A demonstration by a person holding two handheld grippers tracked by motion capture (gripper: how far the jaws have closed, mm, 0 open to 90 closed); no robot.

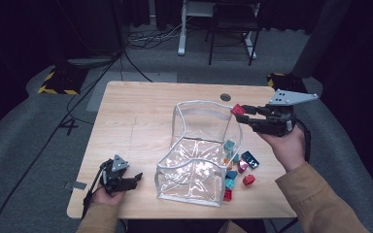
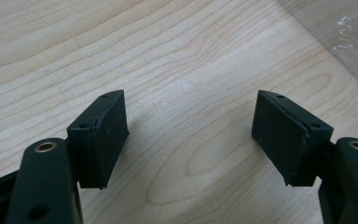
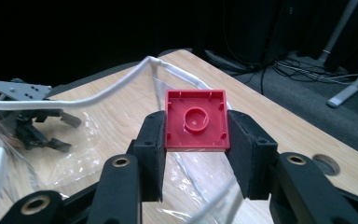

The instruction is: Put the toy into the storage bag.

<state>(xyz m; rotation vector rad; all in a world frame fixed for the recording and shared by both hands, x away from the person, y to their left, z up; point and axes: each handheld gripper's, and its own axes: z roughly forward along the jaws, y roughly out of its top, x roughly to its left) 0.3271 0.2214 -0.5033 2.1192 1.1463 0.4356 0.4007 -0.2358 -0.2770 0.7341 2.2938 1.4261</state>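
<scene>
1. While I rest my left gripper (image 1: 137,177) on the table's (image 1: 136,116) near edge, its jaws stand wide apart over bare wood.
2. Beside it sits the clear bag (image 1: 194,187), loose blocks (image 1: 237,171) at its right side.
3. Farther off, my right gripper (image 1: 239,111) pinches a red block (image 3: 196,120) above the bag's far rim.

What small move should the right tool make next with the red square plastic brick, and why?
Probably carry it a little farther over the clear plastic bag and open. The right tool grips the red square plastic brick at the bag's white rim, not yet above its open middle.
</scene>
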